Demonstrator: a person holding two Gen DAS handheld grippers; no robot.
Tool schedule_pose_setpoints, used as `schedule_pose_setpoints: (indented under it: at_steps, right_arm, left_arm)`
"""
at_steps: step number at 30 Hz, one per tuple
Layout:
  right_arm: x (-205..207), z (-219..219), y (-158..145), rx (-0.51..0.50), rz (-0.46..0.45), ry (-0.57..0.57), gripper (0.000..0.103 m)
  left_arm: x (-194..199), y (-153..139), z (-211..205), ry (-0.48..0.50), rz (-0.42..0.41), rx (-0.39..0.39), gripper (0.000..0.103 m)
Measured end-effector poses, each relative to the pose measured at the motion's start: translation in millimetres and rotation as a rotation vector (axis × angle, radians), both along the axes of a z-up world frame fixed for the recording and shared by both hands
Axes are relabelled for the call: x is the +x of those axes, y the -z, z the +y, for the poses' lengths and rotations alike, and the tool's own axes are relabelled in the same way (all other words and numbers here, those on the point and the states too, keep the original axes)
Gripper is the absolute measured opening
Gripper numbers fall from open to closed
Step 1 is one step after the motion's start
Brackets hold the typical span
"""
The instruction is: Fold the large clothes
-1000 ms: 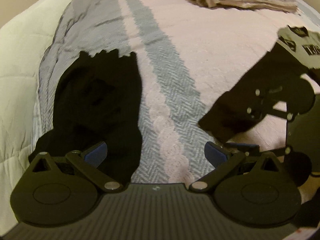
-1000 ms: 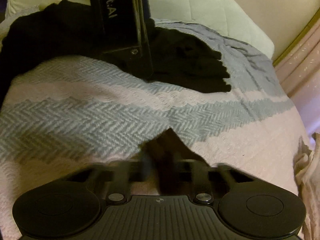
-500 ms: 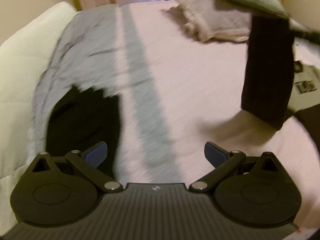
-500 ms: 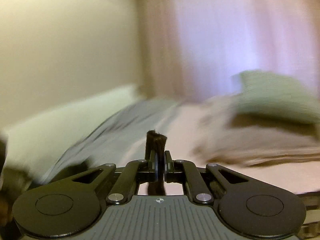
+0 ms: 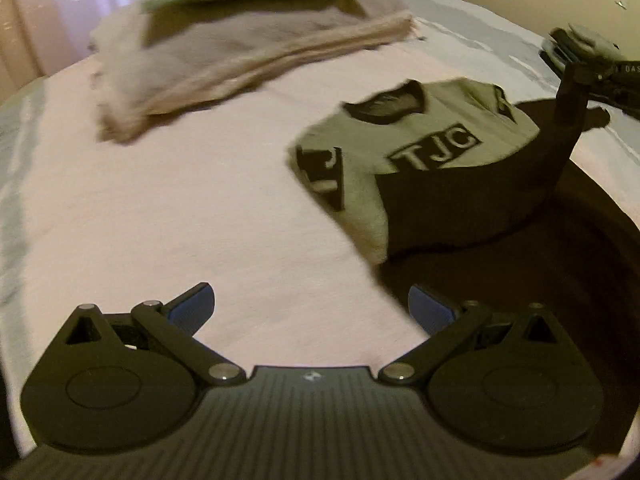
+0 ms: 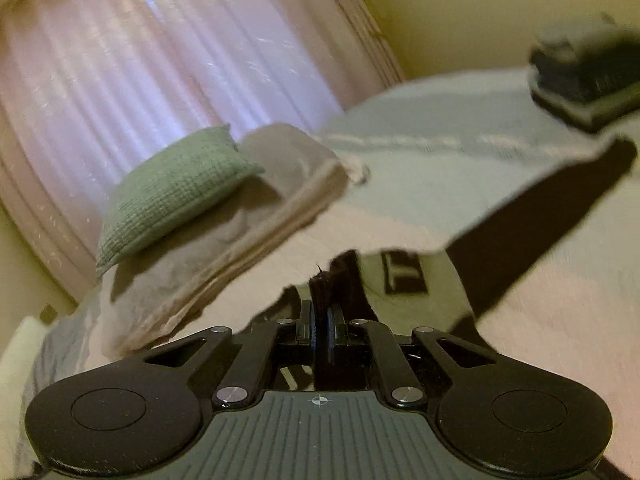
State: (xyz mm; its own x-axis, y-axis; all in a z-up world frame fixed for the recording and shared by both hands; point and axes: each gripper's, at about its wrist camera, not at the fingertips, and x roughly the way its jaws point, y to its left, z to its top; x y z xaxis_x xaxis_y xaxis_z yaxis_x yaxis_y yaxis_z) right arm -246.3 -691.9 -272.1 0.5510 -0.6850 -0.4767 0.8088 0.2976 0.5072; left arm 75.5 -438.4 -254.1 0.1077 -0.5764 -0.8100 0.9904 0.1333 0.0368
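1. Beside the grey TJC sweatshirt (image 5: 420, 136), which lay face up on the pink bedspread (image 5: 200, 220) below the folded beige blanket (image 5: 240, 60), I had my right gripper (image 6: 320, 320) clamped hard on a tuft of black fabric, the cuff of the sweatshirt's black sleeve (image 5: 568, 120) as far as I could judge. From the left wrist view that sleeve rose as a taut strip above the sweatshirt's right shoulder.

2. My left gripper (image 5: 310, 308) stood wide, nothing between its blue pads (image 5: 192, 306), low over bare bedspread just short of the sweatshirt's hem.

3. I judged the first risk to be the grip itself: only a thin edge of cuff showed past the pads, so a fast swing across the chest could have pulled it free and dropped the sleeve in a heap.

4. The second risk was drag. With the body of the sweatshirt pinned by nothing, a taut sleeve could have hauled the shoulder up and skewed the whole garment toward the blanket.

5. Both views were smeared, so I could not tell whether the other sleeve lay flat; folding over a hidden wrinkle would have spoiled the fold.

6. The green cushion (image 6: 172, 188) on the blanket sat well clear of the sweatshirt.
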Motion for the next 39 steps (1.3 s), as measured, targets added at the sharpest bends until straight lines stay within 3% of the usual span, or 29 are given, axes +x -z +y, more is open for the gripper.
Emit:
schedule_pose_setpoints:
  at_steps: [6, 10, 18, 25, 30, 39]
  right_arm:
    - [-34.1, -4.1, 8.7, 0.040, -0.053, -0.045, 0.002]
    - [-58.8, 3.7, 21.4, 0.083, -0.045, 0.012, 0.002]
    - [-99.8, 19.1, 65.0, 0.223, 0.048, 0.175, 0.002]
    - [-121.0, 20.7, 75.4, 0.272, 0.004, 0.179, 0.015]
    - [-125.4, 12.1, 72.7, 0.304, -0.028, 0.142, 0.015]
    - [-125.3, 8.2, 72.7, 0.326, 0.029, 0.092, 0.009]
  left_arm:
    - [-36.4, 35.1, -47.5, 0.031, -0.011, 0.036, 0.102]
    - [-33.6, 45.0, -60.8, 0.013, 0.017, 0.047, 0.102]
    - [-45.3, 40.9, -79.1, 0.063, 0.017, 0.038, 0.102]
    - [-66.6, 39.9, -99.4, 0.138, 0.010, 0.042, 0.101]
    - [-82.7, 37.4, -113.8, 0.174, 0.008, 0.041, 0.102]
    - [-102.4, 35.6, -129.0, 0.184, 0.013, 0.040, 0.102]
